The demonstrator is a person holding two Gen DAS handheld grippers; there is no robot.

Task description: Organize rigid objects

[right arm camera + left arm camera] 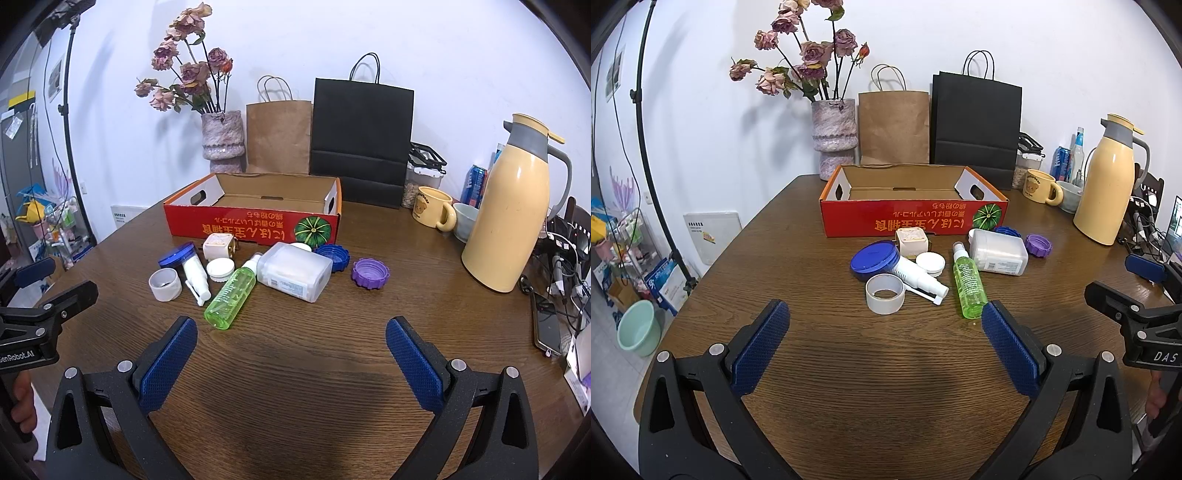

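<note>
Rigid objects are clustered before the red box; left gripper and right gripper are angled downward, jaws spread wide, nothing held.

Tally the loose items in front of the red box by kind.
Spray bottles: 2, green bottle and white bottle
Ridged caps: 2, blue cap and purple cap
Round jars: 2, blue-lidded jar and small white jar
White ring: 1
Cream cube: 1
Clear container: 1
Total: 9
Hidden white bit behind container: uncounted.
</note>
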